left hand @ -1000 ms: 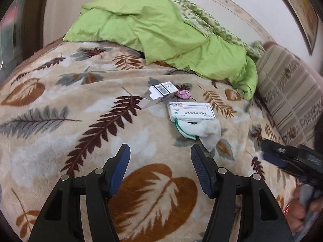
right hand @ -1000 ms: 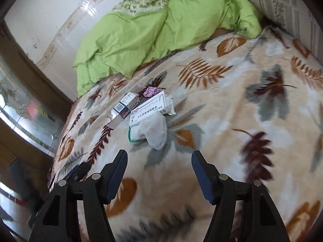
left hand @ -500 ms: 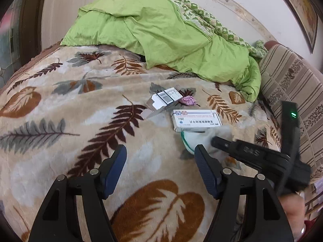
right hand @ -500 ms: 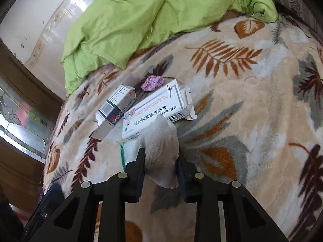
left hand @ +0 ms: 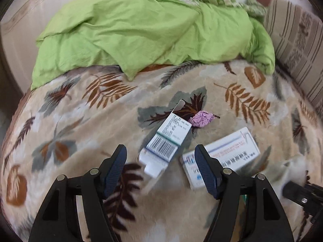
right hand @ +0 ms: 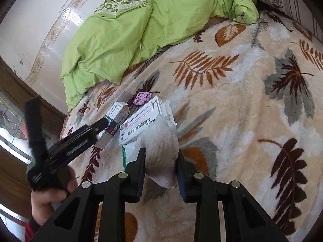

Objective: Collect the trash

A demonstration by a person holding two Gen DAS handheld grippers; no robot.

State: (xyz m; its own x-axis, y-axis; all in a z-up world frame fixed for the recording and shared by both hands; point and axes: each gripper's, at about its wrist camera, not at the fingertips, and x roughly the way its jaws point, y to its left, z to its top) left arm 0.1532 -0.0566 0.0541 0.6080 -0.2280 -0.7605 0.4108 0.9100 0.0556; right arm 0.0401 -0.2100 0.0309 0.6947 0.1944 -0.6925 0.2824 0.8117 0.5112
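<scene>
On the leaf-patterned blanket (left hand: 80, 121) lie a small opened barcode box (left hand: 167, 141), a larger white medicine box (left hand: 228, 153) and a crumpled pink wrapper (left hand: 201, 120). My left gripper (left hand: 161, 169) is open, its jaws either side of the near end of the barcode box. My right gripper (right hand: 161, 163) is shut on a white sock-like cloth (right hand: 161, 143) that lies against the white medicine box (right hand: 141, 125). The barcode box (right hand: 117, 117) and the pink wrapper (right hand: 142, 97) show beyond it, with the left gripper (right hand: 101, 127) reaching in.
A rumpled green duvet (left hand: 151, 30) covers the back of the bed. A striped pillow (left hand: 298, 46) lies at the right. A white wall (right hand: 30, 20) and a wooden frame stand beyond the bed's left side.
My right gripper moved in and shut on the white cloth. My left gripper moved forward and right until the barcode box lies between its open jaws.
</scene>
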